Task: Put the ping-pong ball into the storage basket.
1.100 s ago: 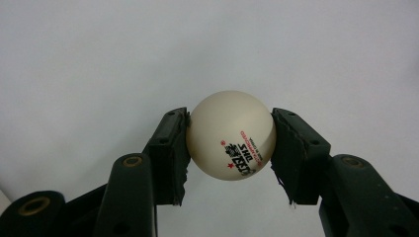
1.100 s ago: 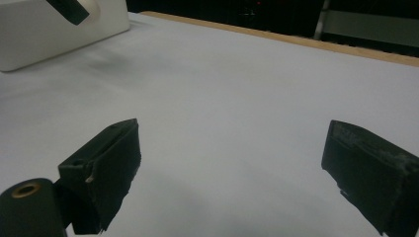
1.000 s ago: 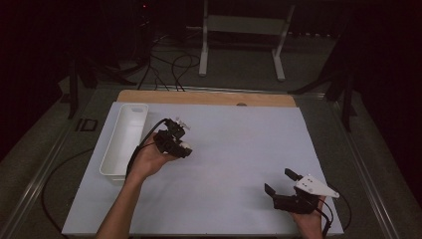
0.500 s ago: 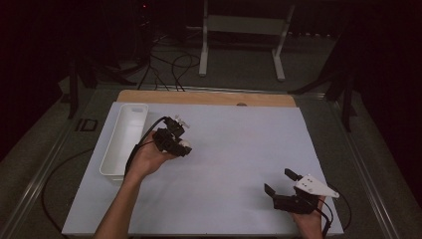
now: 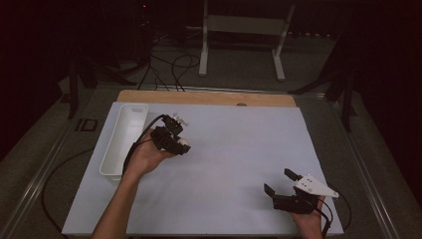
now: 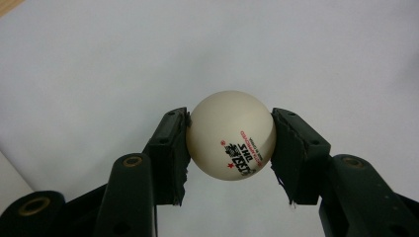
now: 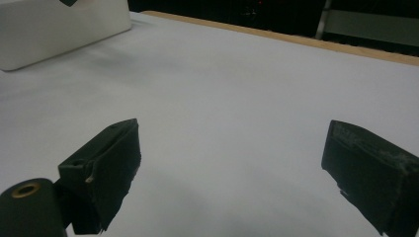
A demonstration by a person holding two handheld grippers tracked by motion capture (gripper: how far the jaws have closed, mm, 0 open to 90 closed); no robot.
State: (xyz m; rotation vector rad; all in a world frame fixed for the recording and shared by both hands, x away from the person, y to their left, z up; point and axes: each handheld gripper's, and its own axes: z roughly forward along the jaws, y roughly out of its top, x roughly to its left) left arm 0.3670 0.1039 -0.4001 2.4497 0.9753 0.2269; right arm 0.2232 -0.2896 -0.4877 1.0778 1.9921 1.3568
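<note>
A white ping-pong ball (image 6: 231,134) with red and black print sits clamped between the two black jaws of my left gripper (image 6: 230,148). In the high view that left gripper (image 5: 182,144) is held above the white mat, just right of the white tray, with the ball (image 5: 184,143) showing at its tip. My right gripper (image 5: 280,182) rests low near the mat's front right corner, jaws wide apart and nothing between them. The right gripper view has its jaws (image 7: 232,168) spread over bare mat.
A long white tray (image 5: 122,138) lies along the mat's left edge, also seen in the right gripper view as a tray (image 7: 59,29) at top left. A wooden board edge (image 5: 209,97) runs along the back. Cables and a metal stand lie beyond the table.
</note>
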